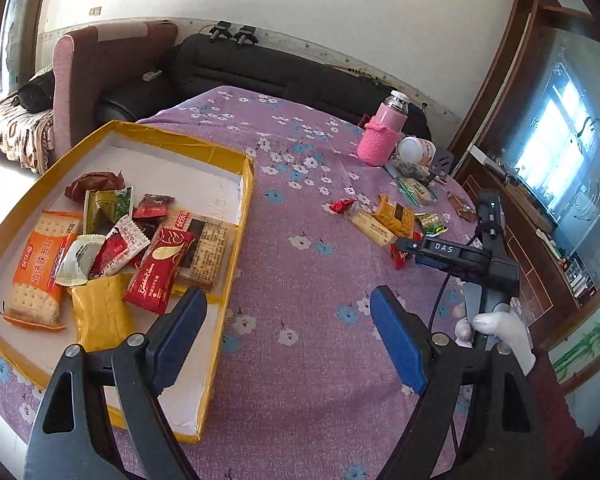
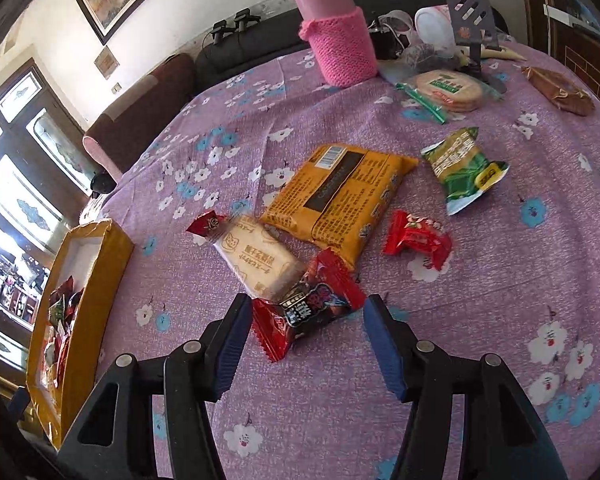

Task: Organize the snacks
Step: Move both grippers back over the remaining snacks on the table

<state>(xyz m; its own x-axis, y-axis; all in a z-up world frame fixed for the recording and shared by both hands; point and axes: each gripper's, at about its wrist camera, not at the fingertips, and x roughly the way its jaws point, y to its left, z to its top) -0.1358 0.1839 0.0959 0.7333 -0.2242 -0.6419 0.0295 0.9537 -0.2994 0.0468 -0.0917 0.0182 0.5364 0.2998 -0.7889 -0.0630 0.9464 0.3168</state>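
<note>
On the table [image 2: 500, 280], the right tongs [image 2: 306, 320] stand apart around a red-and-black snack packet [image 2: 312, 304], pads not pressing it. Beside the yellow-rimmed tray [image 1: 236, 216] of snacks, the left tongs [image 1: 288, 320] gape wide, holding nothing.

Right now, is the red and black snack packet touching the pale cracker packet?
Touching. In the right wrist view the red and black snack packet lies overlapping the near end of the pale cracker packet, no gap between them.

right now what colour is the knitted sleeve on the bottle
Pink, on the pink steel-capped bottle's knitted sleeve; clearest in the right wrist view.
</note>
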